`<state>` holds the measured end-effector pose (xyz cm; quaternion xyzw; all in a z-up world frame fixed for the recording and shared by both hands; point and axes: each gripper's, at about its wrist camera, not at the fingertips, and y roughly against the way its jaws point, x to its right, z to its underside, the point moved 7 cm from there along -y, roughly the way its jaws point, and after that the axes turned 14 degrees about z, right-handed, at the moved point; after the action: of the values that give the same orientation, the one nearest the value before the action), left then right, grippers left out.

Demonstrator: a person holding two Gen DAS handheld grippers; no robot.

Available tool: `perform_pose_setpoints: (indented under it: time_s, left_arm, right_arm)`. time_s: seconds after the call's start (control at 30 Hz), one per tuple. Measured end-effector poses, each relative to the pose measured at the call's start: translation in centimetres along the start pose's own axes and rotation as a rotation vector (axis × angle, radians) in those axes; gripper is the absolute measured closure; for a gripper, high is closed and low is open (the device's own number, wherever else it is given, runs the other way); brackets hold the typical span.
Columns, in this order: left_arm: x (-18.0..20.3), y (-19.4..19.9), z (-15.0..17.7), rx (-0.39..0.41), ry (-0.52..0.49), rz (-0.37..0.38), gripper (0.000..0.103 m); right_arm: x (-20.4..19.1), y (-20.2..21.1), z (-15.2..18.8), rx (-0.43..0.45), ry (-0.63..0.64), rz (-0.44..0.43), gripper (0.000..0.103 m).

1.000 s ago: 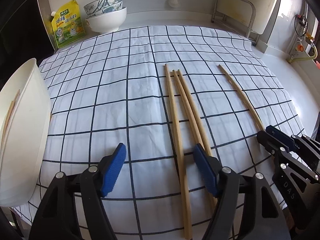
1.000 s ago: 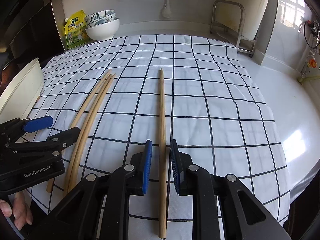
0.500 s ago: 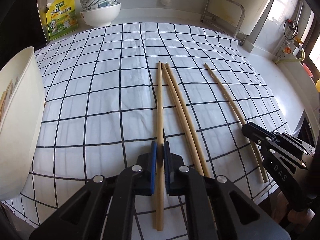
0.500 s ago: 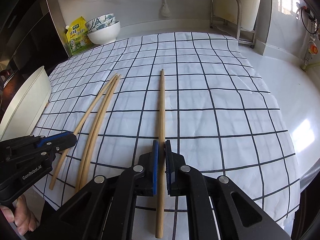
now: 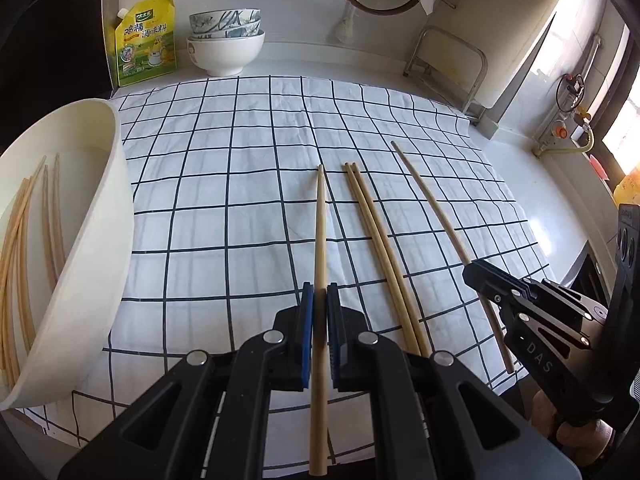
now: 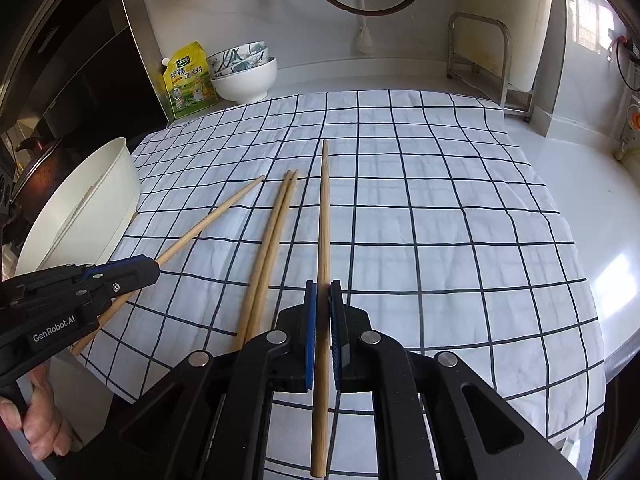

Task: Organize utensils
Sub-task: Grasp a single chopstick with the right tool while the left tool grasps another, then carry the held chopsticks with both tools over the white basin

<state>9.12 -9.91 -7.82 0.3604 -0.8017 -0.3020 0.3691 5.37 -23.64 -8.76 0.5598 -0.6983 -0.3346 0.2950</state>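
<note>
Gripping one chopstick apiece: left gripper (image 5: 318,334) clenched on the left chopstick (image 5: 320,240), right gripper (image 6: 323,330) clenched on the right chopstick (image 6: 323,220). Both sticks running near to far, slim tips pointing far, over the checked cloth (image 5: 220,184). Two more chopsticks (image 5: 376,248) lying between. White basin (image 5: 100,240) of chopsticks at far left, nearer the left gripper.

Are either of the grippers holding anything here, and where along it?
Yes. The left gripper clamps one chopstick and the right gripper another chopstick, each gripped toward the near, thicker end.
</note>
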Motion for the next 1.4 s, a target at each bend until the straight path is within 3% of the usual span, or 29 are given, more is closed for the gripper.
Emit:
perform_pose_setpoints:
  time_s: [0.43, 0.63, 0.73, 0.8, 0.87, 1.13, 1.4]
  left_arm:
    - [-1.7, -2.5, 2.0, -0.073, -0.019, -0.085, 0.095]
    - [-1.8, -3.1, 1.0, -0.076, -0.051, -0.144, 0.071]
    - [-1.8, -3.6, 0.4, -0.073, -0.074, -0.168, 0.070]
    - [-1.7, -3.9, 0.0, -0.073, -0.079, -0.161, 0.076]
    - [-1.4, -4.0, 0.0, -0.079, -0.083, -0.154, 0.096]
    - [-1.2, -2.3, -0.1, -0.060, -0.025, -0.083, 0.096]
    - [-2.7, 6.0, -3.5, 0.064, -0.016, -0.066, 0.096]
  right_arm:
    - [1.1, -1.9, 1.7, -0.051, -0.002, 0.033, 0.097]
    - [1.3, -2.1, 1.8, -0.053, -0.014, 0.014, 0.097]
    - [1.4, -2.2, 1.9, -0.055, -0.022, 0.005, 0.097]
    - [1.5, -2.3, 2.0, -0.055, -0.027, 0.000, 0.097]
    - [1.5, -2.2, 1.9, -0.054, -0.028, -0.003, 0.097]
    - [0.8, -1.4, 1.0, -0.036, -0.034, -0.032, 0.097]
    - [-4.3, 1.9, -3.2, 0.039, 0.009, -0.146, 0.097]
